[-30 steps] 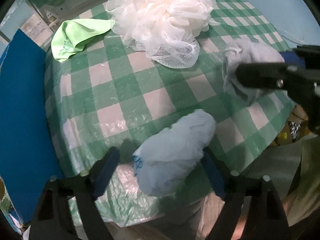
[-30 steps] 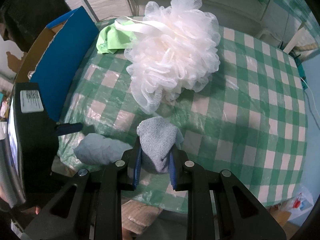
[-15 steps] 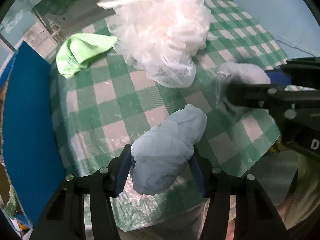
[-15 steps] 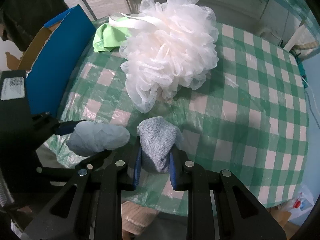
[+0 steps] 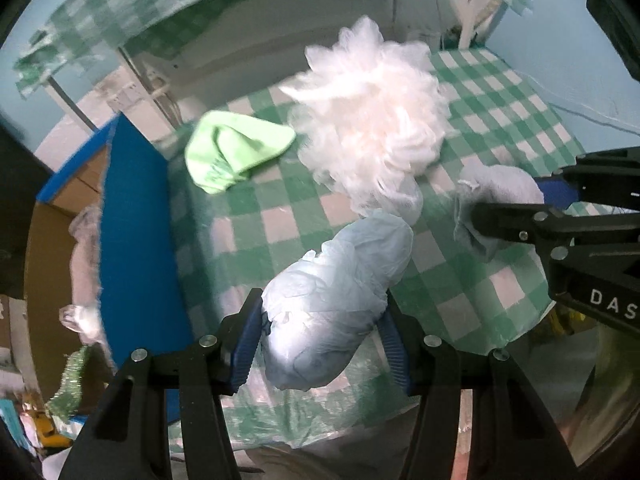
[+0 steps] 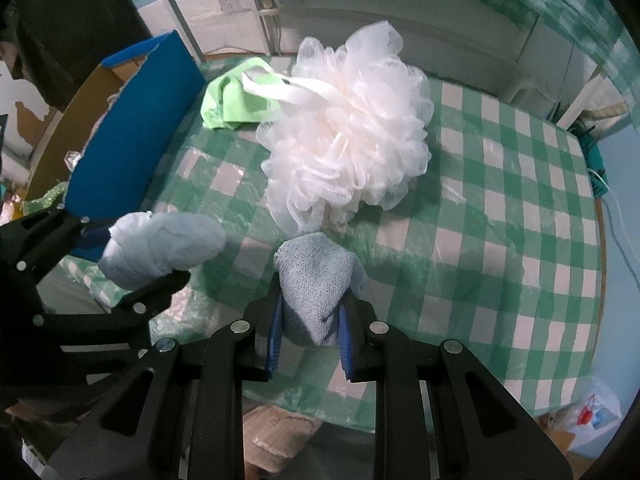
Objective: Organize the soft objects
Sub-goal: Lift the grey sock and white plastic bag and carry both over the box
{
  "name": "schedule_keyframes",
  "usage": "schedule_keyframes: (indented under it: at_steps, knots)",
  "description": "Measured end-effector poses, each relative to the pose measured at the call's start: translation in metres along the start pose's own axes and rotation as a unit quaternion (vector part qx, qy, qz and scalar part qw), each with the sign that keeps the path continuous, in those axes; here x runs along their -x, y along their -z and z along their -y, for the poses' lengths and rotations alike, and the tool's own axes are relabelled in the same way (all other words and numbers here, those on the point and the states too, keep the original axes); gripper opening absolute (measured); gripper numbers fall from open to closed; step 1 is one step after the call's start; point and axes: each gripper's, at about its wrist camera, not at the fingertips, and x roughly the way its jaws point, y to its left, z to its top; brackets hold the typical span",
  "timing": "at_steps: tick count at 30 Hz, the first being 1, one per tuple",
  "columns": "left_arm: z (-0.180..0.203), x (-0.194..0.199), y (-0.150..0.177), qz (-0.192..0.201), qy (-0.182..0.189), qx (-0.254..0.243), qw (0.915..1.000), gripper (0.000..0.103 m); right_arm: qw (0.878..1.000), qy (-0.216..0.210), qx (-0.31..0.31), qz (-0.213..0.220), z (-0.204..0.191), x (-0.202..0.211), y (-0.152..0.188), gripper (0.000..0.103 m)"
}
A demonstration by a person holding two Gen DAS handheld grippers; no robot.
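My left gripper (image 5: 320, 340) is shut on a pale blue crumpled bundle (image 5: 340, 300) and holds it above the near edge of the checked table (image 5: 500, 120). The bundle also shows in the right wrist view (image 6: 160, 244). My right gripper (image 6: 310, 328) is shut on a grey-blue cloth (image 6: 318, 284), also lifted; it shows in the left wrist view (image 5: 492, 204). A big white mesh bath pouf (image 6: 348, 136) sits mid-table, and a light green cloth (image 6: 232, 100) lies behind it to the left.
A cardboard box with a blue flap (image 5: 136, 240) stands against the table's left side, with soft items inside (image 5: 84, 264). A wall and shelf frame lie behind the table. A plastic bag (image 6: 592, 412) lies on the floor at the right.
My left gripper closed on the pale blue bundle and lifted it off the table, tilting up. My right gripper kept hold of the grey-blue cloth and barely moved.
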Motion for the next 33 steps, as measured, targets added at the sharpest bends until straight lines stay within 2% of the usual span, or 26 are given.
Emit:
schedule_keyframes:
  at_steps: [9, 15, 26, 33]
  knots:
    - [-0.018, 0.028, -0.006, 0.029, -0.024, 0.023, 0.999, 0.056, 1.0, 0.005, 0.007, 0.017, -0.006, 0.014, -0.008, 0.021]
    - [-0.032, 0.044, -0.009, 0.046, -0.026, 0.042, 0.9977, 0.056, 0.999, 0.004, 0.017, 0.03, -0.016, 0.023, -0.014, 0.021]
    - [-0.064, 0.062, -0.008, 0.059, -0.037, 0.079, 0.9944, 0.056, 0.998, -0.01, 0.033, 0.047, -0.039, 0.037, -0.033, 0.021]
    - [-0.087, 0.072, -0.001, 0.068, -0.058, 0.097, 0.9913, 0.056, 0.997, -0.013, 0.055, 0.052, -0.063, 0.039, -0.045, 0.021]
